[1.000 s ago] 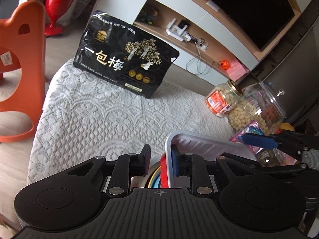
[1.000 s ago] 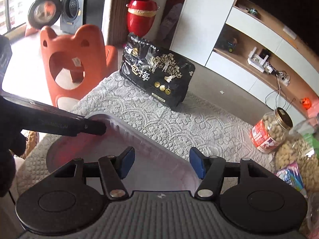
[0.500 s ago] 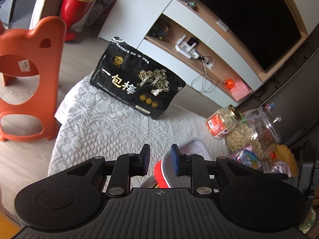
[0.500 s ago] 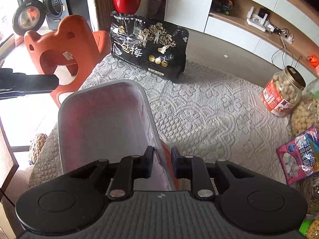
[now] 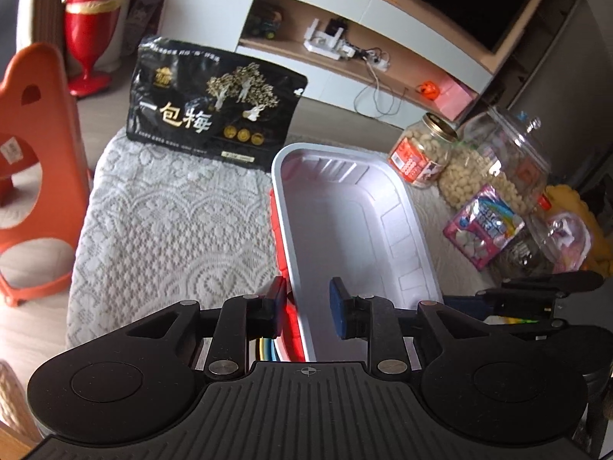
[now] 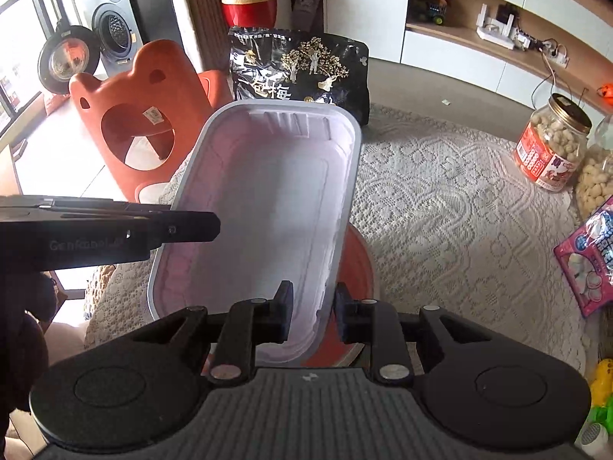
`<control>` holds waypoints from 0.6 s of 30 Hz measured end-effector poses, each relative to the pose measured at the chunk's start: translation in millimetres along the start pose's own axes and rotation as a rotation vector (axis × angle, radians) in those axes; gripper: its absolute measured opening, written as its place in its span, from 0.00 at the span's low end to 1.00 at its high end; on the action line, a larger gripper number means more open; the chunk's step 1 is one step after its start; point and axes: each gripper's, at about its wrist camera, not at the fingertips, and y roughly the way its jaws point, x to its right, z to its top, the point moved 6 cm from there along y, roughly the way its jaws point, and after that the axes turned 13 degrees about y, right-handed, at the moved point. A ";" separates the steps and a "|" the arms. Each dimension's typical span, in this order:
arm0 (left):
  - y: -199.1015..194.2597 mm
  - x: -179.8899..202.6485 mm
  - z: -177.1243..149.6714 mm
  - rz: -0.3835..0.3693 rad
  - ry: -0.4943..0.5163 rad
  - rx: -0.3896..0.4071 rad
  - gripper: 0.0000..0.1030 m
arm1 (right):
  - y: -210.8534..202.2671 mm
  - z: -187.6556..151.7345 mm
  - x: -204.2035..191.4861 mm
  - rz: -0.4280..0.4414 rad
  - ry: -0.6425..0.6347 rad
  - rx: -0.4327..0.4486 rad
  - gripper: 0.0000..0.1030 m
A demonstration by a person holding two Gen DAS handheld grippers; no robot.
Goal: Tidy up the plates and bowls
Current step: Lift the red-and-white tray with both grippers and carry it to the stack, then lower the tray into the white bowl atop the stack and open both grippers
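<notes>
A white rectangular tray (image 5: 345, 230) (image 6: 268, 199) hangs tilted over the lace-covered table, its hollow side facing both cameras. My right gripper (image 6: 312, 312) (image 5: 459, 303) is shut on the tray's right wall. My left gripper (image 5: 308, 308) (image 6: 207, 226) straddles the left wall. Its jaws are opening, and a gap shows beside the inner pad. A red plate (image 6: 358, 264) (image 5: 279, 253) lies under the tray. Coloured bowl rims (image 5: 264, 345) peek out below my left fingers.
A black snack bag (image 5: 214, 115) stands at the table's far edge. A peanut jar (image 5: 421, 153), a clear jar (image 5: 498, 165) and a pink candy bag (image 5: 482, 226) crowd the right side. An orange stool (image 5: 34, 172) stands on the floor at the left.
My right gripper went from open to shut on the tray's wall. The tray has tipped so its inside faces the cameras. My left jaws have widened a little.
</notes>
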 end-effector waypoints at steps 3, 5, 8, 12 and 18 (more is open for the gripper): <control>-8.2 10.8 -0.1 -0.016 0.056 -0.006 0.25 | -7.3 -8.7 3.6 -0.029 -0.059 0.044 0.25; -12.8 16.1 -3.8 0.027 0.118 0.001 0.26 | -12.1 -15.5 4.4 -0.061 -0.117 0.082 0.26; -13.4 18.2 -11.9 0.082 0.182 0.004 0.28 | -13.1 -25.8 4.7 -0.093 -0.180 0.126 0.36; -6.1 16.3 -16.3 0.092 0.191 -0.009 0.29 | -2.8 -31.7 8.0 -0.062 -0.148 0.090 0.38; -0.9 7.6 -13.0 0.078 0.154 0.014 0.26 | -34.9 6.1 32.4 0.114 0.100 0.211 0.42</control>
